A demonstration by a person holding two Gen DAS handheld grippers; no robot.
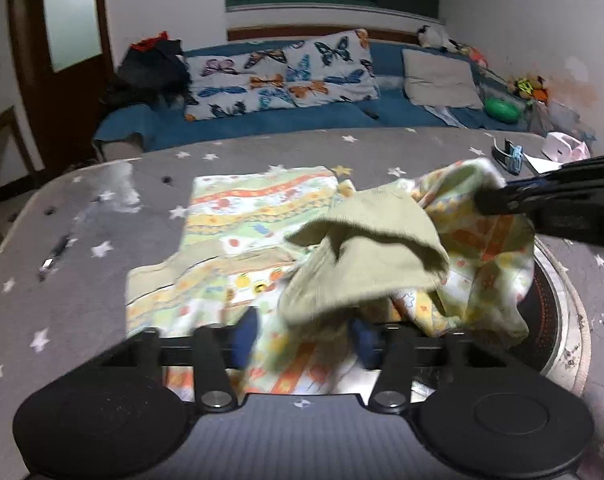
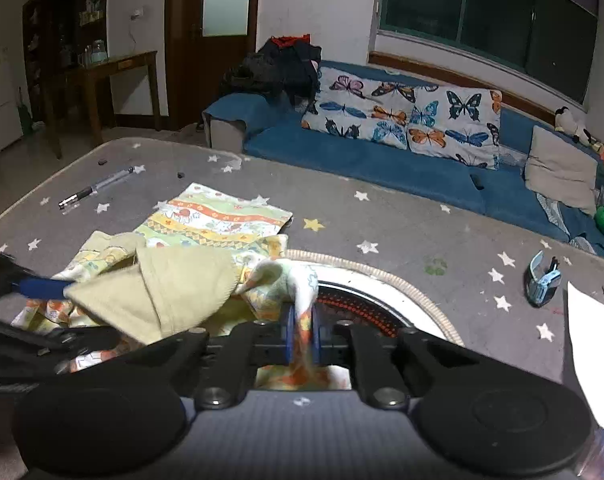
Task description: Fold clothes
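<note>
A small patterned garment [image 1: 245, 224] in yellow, green and orange with a plain olive-green band [image 1: 366, 256] lies partly flat on the grey star-print table cover [image 1: 81, 280]. Its right part is lifted and bunched. My left gripper [image 1: 306, 338] has its blue fingers wide apart, with cloth draped between and over them. My right gripper [image 2: 302, 332] is shut on a fold of the garment [image 2: 297, 280] and holds it up. The right gripper shows in the left wrist view [image 1: 498, 200] at the raised corner. The left gripper's blue finger [image 2: 41, 286] shows in the right wrist view under the olive band [image 2: 169, 284].
A round inset burner [image 2: 366, 308] lies under the lifted cloth. A pen [image 2: 97, 188], a blue watch [image 2: 542, 280] and white paper [image 2: 590, 320] lie on the table. A blue sofa [image 2: 382, 160] with butterfly pillows stands behind it.
</note>
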